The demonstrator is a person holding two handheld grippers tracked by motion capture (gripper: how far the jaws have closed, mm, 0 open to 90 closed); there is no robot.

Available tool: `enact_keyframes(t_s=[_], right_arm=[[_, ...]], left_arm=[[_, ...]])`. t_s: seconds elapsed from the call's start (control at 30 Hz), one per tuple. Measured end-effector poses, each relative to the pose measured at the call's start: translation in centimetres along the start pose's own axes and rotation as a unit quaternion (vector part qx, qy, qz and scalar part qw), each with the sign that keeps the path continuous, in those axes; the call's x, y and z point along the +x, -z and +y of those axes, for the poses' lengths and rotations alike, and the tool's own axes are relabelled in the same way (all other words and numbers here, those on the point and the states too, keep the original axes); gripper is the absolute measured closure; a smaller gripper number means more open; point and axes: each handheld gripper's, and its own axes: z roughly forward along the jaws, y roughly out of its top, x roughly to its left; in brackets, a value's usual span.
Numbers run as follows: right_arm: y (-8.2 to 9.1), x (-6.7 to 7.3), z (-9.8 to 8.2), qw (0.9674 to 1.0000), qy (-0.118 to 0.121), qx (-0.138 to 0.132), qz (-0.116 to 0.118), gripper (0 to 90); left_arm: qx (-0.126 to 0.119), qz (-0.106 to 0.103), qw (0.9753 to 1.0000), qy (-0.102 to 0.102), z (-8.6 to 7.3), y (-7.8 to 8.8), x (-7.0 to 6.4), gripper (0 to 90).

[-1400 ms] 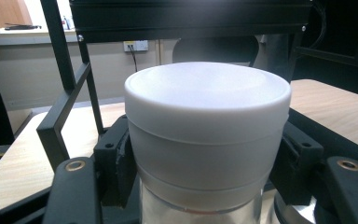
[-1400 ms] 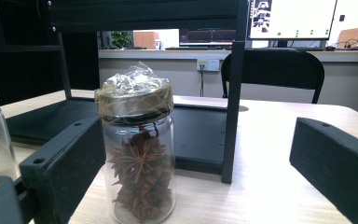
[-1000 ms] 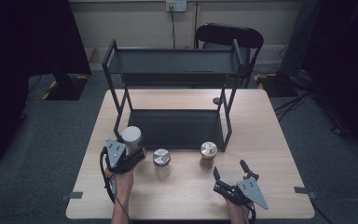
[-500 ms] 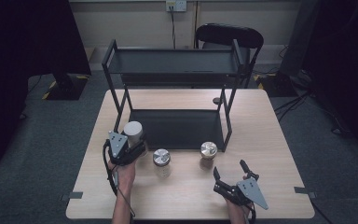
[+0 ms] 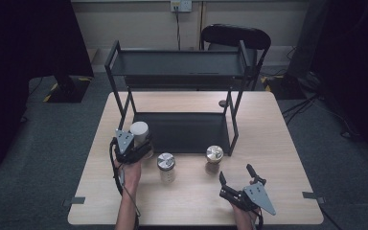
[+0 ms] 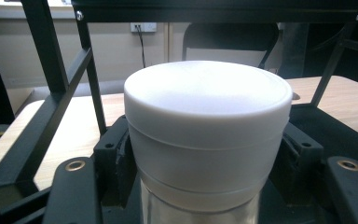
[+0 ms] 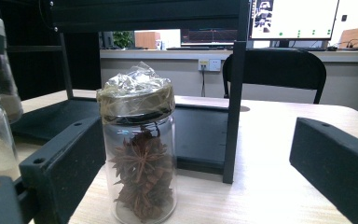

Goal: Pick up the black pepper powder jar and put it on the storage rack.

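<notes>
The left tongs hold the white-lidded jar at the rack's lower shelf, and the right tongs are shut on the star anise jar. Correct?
Not quite. The right tongs are open and hold nothing; in the right gripper view the star anise jar stands free between the spread jaws. The left tongs do hold the white-lidded jar.

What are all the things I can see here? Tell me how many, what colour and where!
White-lidded jar: one, white lid, held at the rack's front left corner.
Silver-lidded jar: one, clear glass, on the table before the rack.
Star anise jar: one, clear with brown star anise, by the rack's front right leg.
Rack: one, black, two shelves, mid-table.
Table: one, light wood.
Chair: one, black, behind the table.
Left gripper: black, shut on the white-lidded jar.
Right gripper: black, open, near the table's front right.
</notes>
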Motion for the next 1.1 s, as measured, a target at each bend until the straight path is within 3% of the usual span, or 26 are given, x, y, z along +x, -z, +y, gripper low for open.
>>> enact_keyframes(t_s=[0.73,1.1], right_arm=[[0.0,-0.1,0.0,1.0,0.0,0.0,0.002,2.5],[0.0,-0.1,0.0,1.0,-0.001,0.0,0.003,2.5]], left_arm=[[0.022,0.004,0.9997,-0.004,0.7,-3.5,0.4,34.3],[0.03,0.005,0.9995,-0.002,0.9,-4.3,0.7,34.3]])
